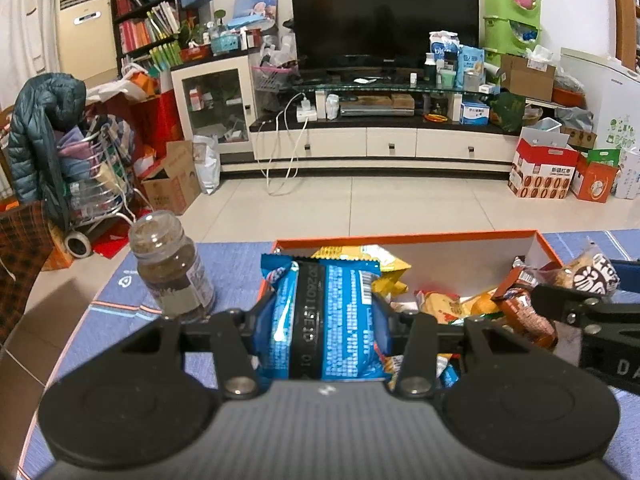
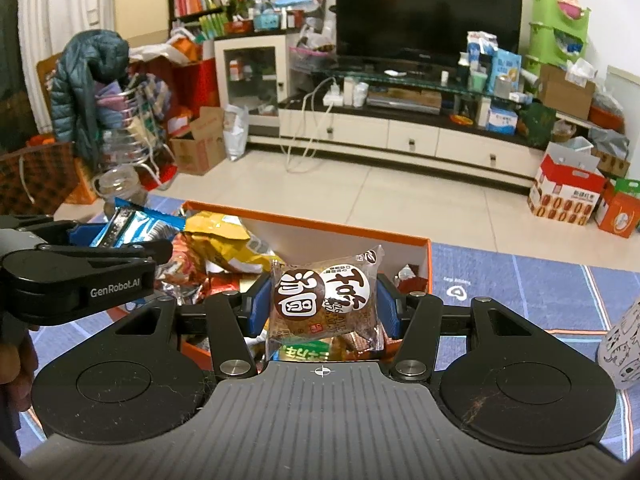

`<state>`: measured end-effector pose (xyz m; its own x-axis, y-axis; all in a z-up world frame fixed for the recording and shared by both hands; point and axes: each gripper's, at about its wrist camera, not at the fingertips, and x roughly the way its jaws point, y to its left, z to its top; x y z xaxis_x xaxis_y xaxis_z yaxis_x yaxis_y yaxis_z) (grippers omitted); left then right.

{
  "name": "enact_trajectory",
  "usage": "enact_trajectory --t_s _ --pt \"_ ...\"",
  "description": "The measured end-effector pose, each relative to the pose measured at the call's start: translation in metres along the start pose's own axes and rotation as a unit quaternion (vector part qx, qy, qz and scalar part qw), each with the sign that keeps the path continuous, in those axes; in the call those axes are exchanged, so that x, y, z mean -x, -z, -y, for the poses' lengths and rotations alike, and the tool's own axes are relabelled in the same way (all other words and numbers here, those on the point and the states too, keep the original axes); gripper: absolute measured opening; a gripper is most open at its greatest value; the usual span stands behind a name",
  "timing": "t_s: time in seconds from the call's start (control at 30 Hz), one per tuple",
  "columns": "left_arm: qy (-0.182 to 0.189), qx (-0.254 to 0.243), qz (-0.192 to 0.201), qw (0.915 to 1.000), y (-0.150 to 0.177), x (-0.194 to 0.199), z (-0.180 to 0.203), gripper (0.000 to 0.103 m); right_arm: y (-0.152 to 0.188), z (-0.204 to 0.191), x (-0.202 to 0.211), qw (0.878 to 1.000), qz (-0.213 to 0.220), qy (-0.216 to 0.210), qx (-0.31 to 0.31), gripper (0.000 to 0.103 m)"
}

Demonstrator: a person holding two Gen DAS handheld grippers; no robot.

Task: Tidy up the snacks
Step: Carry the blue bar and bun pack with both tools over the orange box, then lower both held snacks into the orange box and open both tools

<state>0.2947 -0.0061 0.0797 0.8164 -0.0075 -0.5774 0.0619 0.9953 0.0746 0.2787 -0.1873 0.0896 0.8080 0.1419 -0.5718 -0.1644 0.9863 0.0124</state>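
Snacks fill the orange box [image 1: 536, 240], an open, white-lined carton standing on the blue patterned tablecloth [image 1: 224, 256]; crumpled packets, among them a yellow bag [image 2: 224, 240], are heaped inside it. Left of the orange box, just beside its wall, stands a clear jar [image 1: 172, 268] of brown granules. Above the left end of the orange box, the left gripper [image 1: 326, 320] has its fingers clamped narrow on a blue snack packet [image 1: 340, 312], held upright with its printed back toward the camera. Above the right part of the orange box, the right gripper [image 2: 322, 306] pinches a clear-wrapped brown pastry [image 2: 324, 300] between its blue pads [image 2: 256, 308], the wrapper bearing two round labels. Right of the orange box, at the right wrist view's edge, a white patterned cup [image 2: 624, 344] shows partly.
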Motion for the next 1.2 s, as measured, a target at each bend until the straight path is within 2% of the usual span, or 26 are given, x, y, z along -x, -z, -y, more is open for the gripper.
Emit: enact_trajectory --t_s 0.2,0.43,0.73,1.2 --pt "0.0 0.001 0.001 1.0 0.001 -0.003 -0.001 0.046 -0.001 -0.003 -0.004 1.0 0.002 -0.002 0.006 0.041" --pt "-0.004 0.003 -0.003 1.0 0.001 -0.008 0.001 0.046 0.002 -0.004 -0.013 1.0 -0.01 0.017 -0.009 0.041" --pt "-0.016 -0.008 -0.012 0.9998 0.003 -0.017 0.009 0.046 0.01 -0.005 -0.029 0.999 -0.015 -0.011 -0.044 0.041" --pt "-0.019 -0.012 -0.016 0.9996 0.004 -0.026 0.015 0.046 0.011 -0.006 -0.042 0.999 -0.024 0.001 -0.029 0.041"
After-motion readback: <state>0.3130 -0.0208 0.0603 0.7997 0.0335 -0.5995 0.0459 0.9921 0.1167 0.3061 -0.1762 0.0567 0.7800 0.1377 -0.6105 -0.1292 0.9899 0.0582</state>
